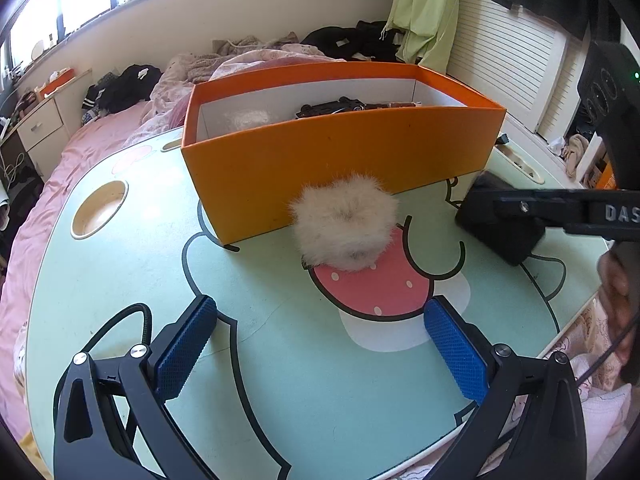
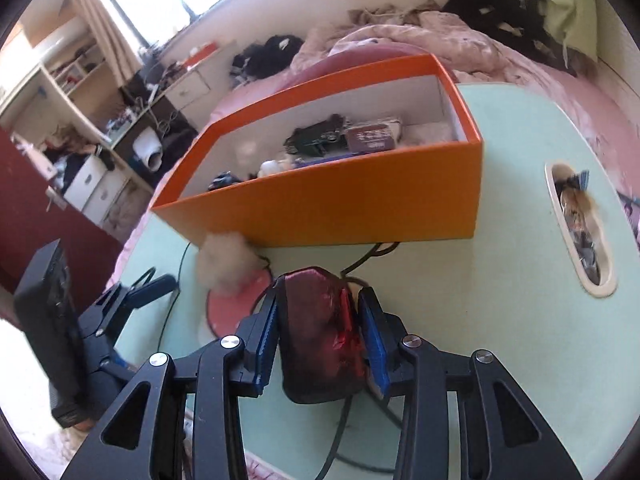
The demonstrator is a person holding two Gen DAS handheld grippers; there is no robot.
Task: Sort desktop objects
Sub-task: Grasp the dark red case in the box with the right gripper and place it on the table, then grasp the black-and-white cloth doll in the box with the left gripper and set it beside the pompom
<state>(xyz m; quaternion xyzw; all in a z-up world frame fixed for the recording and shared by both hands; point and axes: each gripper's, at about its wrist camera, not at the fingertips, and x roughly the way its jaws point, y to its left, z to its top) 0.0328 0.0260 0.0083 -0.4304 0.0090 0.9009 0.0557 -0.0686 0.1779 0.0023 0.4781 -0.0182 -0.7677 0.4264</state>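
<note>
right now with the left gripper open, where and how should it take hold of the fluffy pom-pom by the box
Grip the pom-pom across its round middle, one finger on each side. Come from the near side, straight ahead of the left gripper, since the orange box stands right behind it and blocks the far side. It is soft and roughly ball-shaped, so a gentle squeeze at the widest part probably holds best.

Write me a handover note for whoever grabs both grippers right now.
Right gripper: shut on the dark red shiny pouch, near the table's front edge.
Left gripper: open, holding nothing, pointed at the fluffy cream pompom.
Pompom lies on the mint-green cartoon table, against the orange cardboard box's front wall.
Done: several small items already lie in the box.
Left: drop the pouch into the box, then probably the pompom.
</note>
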